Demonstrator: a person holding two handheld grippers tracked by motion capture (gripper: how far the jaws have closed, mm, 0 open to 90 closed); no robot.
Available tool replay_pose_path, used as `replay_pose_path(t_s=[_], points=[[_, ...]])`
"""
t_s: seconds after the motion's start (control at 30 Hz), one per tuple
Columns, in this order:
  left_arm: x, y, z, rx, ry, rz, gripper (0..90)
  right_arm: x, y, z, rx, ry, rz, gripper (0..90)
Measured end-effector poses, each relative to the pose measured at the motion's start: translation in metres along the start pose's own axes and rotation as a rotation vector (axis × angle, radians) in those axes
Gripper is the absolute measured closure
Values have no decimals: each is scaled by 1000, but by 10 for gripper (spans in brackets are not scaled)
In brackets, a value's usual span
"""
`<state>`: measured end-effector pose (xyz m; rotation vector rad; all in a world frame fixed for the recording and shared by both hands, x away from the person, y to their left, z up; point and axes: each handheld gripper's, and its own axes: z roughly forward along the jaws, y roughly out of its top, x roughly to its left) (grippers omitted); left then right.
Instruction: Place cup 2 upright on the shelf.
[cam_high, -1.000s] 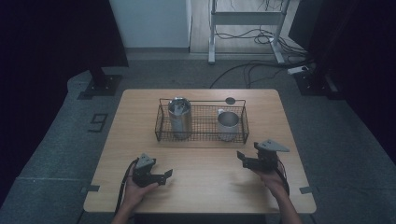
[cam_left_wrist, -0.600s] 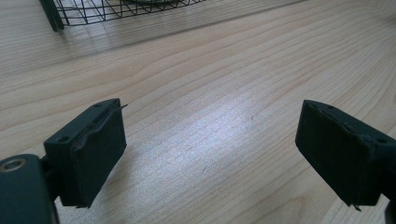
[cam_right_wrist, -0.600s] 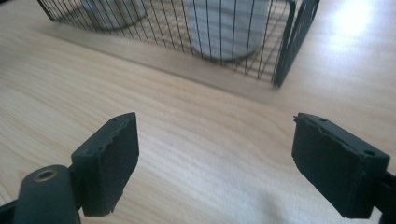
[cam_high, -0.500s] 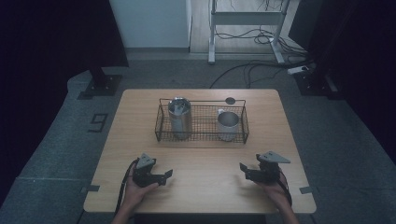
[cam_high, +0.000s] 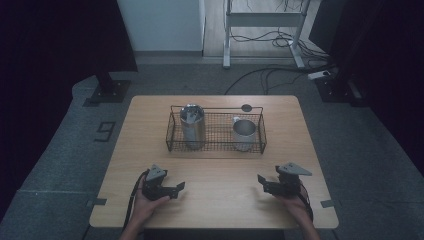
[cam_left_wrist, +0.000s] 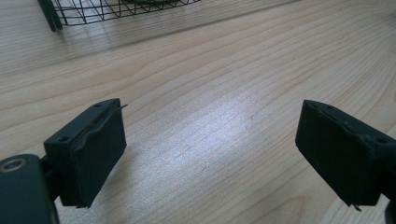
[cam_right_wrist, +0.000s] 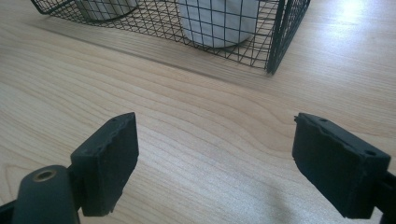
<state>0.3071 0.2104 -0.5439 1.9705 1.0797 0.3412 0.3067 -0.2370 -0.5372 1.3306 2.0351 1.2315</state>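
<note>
Since the earlier frame the right gripper has sunk toward the table and drawn a little nearer the person's edge, while the left gripper lies where it was. At the left, a hand grasps the left gripper low over the wood near the front edge, pointing toward the right; in the left gripper view its jaws stand wide apart with bare tabletop between them – nothing is held. Farther back, in the middle of the table, stands a wire basket, well apart from both grippers. In its left end a tall metal canister stands upright; in its right end sits a shorter metal mug, also upright, with a gap of open mesh between the two. Just behind the basket's far rim a small dark disc lies on the wood. At the right, the other hand holds the right gripper near the front edge, pointing toward the left, with its grey three-cornered plate on top. In the right gripper view its jaws are likewise spread with only tabletop between them – empty – and the basket's near corner, with the mug behind the mesh, shows ahead of them.
</note>
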Motion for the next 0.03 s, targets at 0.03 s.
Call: replay_pose_path(t_s=[0.03], points=[[0,0,0,0,0,0,89,0,0,0,6,-3,-2,140]])
